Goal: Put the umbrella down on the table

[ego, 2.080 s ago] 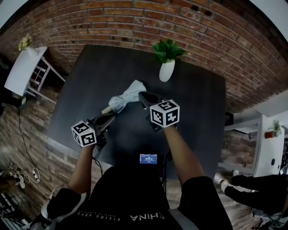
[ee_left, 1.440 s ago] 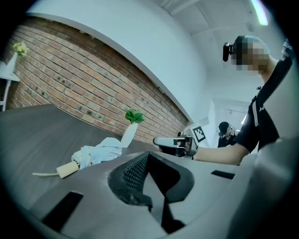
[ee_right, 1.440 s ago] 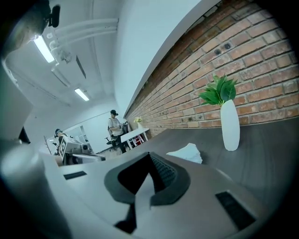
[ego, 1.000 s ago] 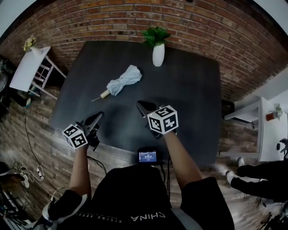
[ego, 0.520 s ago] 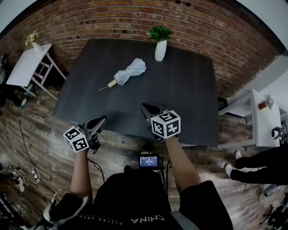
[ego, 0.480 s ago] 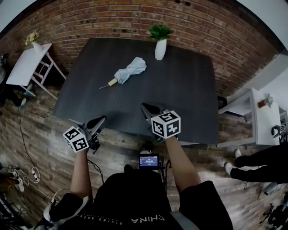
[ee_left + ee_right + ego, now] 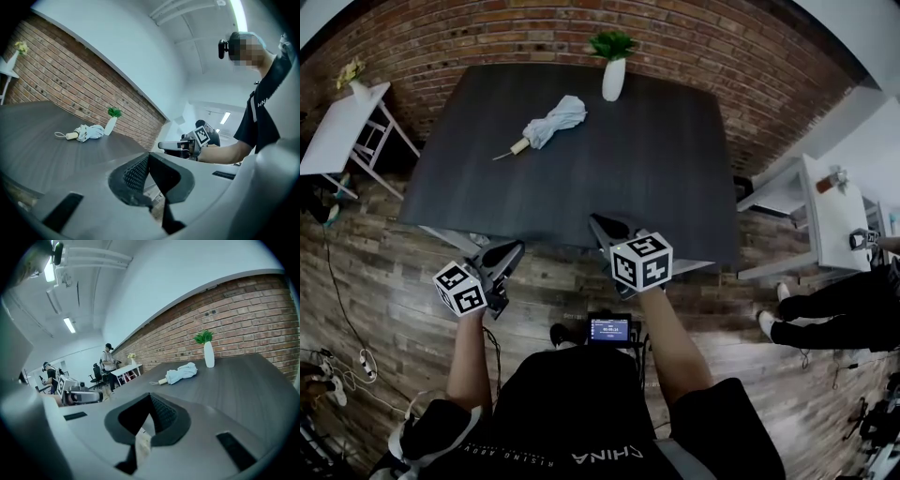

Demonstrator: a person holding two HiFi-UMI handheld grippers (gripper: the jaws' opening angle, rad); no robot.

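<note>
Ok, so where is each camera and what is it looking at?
Head view: on the person's head, looking steeply down at the table and umbrella; both forearms, the left tool and the right tool show.
Left gripper view: rides the left tool, looking across the table toward the brick wall; its shut jaws show, plus the right tool.
Right gripper view: rides the right tool, looking across the table; its shut jaws and the left tool show.
Shared: all three see the umbrella and the white vase.
</note>
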